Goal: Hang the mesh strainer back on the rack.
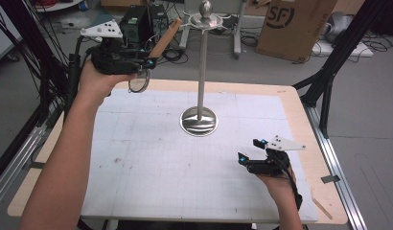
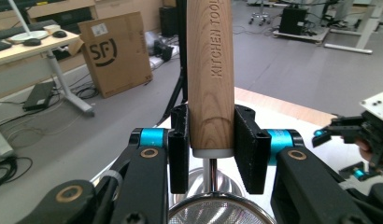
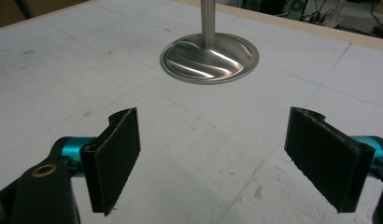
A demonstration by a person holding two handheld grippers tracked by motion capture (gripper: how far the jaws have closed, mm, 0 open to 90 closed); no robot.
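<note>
We've got the strainer (image 1: 145, 76) clamped by its wooden handle (image 2: 210, 74) in the left gripper (image 1: 147, 60), up over the table's (image 1: 151, 158) far left corner. Handle's stamped "KITCHEN TOOL", mesh bowl hanging below. Probably keep it steady heading to the steel stand (image 1: 202, 67). Right gripper (image 3: 227, 158) idles wide open.

I'm working in a lab or workshop: grey floor, loose cables (image 1: 173, 52) at twelve o'clock, a cardboard box (image 1: 295, 24) at one o'clock, black rig frames (image 1: 338, 52) flanking my gridded tabletop (image 1: 151, 158).
</note>
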